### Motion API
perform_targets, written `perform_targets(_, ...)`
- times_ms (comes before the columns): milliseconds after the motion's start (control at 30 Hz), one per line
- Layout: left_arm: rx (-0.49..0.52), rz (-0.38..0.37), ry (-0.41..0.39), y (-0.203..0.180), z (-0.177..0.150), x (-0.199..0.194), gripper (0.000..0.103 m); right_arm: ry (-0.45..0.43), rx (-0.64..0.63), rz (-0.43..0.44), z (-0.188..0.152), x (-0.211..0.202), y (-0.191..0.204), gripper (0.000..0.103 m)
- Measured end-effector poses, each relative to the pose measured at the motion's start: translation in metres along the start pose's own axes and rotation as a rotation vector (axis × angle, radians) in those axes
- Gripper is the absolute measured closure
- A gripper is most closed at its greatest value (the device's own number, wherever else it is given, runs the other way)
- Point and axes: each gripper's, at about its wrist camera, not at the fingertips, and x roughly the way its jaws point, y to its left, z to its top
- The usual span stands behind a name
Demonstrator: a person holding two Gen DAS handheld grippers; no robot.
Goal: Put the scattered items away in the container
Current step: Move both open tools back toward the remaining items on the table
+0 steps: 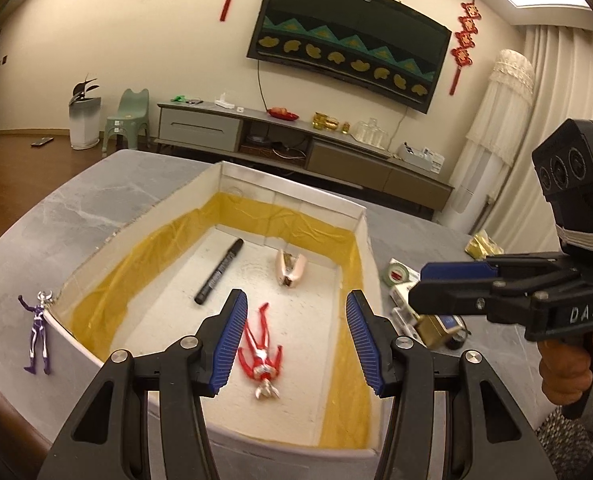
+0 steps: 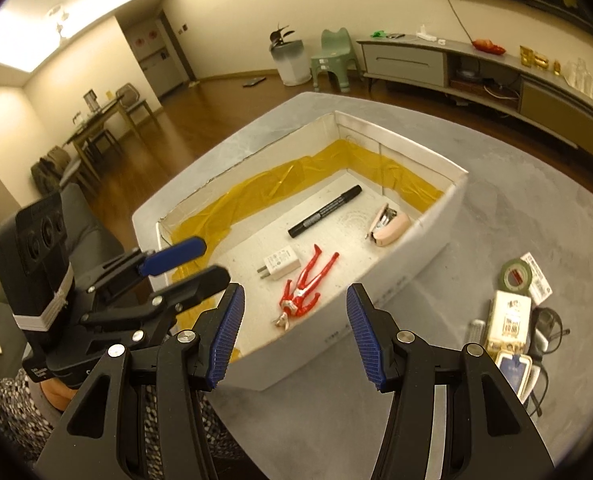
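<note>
Down in the container (image 1: pixel 366 240), a shallow white cardboard box with crinkled yellow film taped along its inner walls, lies a red-and-silver toy figure (image 1: pixel 260 354), glossy plastic, flat on its back on the pale, grainy floor. Near it rests a black marker (image 1: pixel 219 271), slim and cylindrical with white lettering, and a pink stapler (image 1: pixel 291 269), rounded, its mouth hinged apart. The right wrist view also picks up a white charger plug (image 2: pixel 279 266), boxy, prongs out, just beside the figure.

Outside the box, against its left wall, a purple-and-silver toy figure (image 1: pixel 37 330) lies on the grey marbled table (image 1: pixel 96 200), arms raised.

The left gripper (image 1: pixel 295 342) hangs over the box with its ribbed blue pads spread wide, nothing between them. The right gripper (image 2: pixel 295 334) hovers at the box's near corner, fingers apart and empty too.

To the right on the table: a green tape roll (image 2: pixel 515 276), a cream carton (image 2: pixel 510 320), and small packets clustered together.
</note>
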Motion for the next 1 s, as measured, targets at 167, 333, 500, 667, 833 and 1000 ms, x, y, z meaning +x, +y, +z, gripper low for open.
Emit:
perform_targets(167,0.003,-0.024,0.027,-0.017,-0.005,-0.004,0.050,-0.033,0.035,0.015,-0.014,-0.021,-0.017,0.046)
perform_targets(333,0.049,-0.052,0.037,-0.047,-0.005,-0.006,0.050,-0.047,0.086,0.014,-0.030,-0.034,-0.040,0.046)
perform_targets(500,0.117,-0.093,0.055,-0.085,-0.007,0.000,0.050,-0.060,0.155,0.001,-0.049,-0.046,-0.068,0.046)
perform_targets(667,0.183,-0.129,0.093,-0.120,-0.013,0.015,0.050,-0.060,0.236,-0.020,-0.070,-0.052,-0.100,0.046)
perform_targets(833,0.219,-0.154,0.123,-0.145,-0.015,0.031,0.050,-0.056,0.312,-0.048,-0.083,-0.056,-0.129,0.046)
perform_targets(1000,0.252,-0.167,0.154,-0.164,-0.019,0.052,0.050,-0.043,0.377,-0.103,-0.093,-0.057,-0.156,0.046)
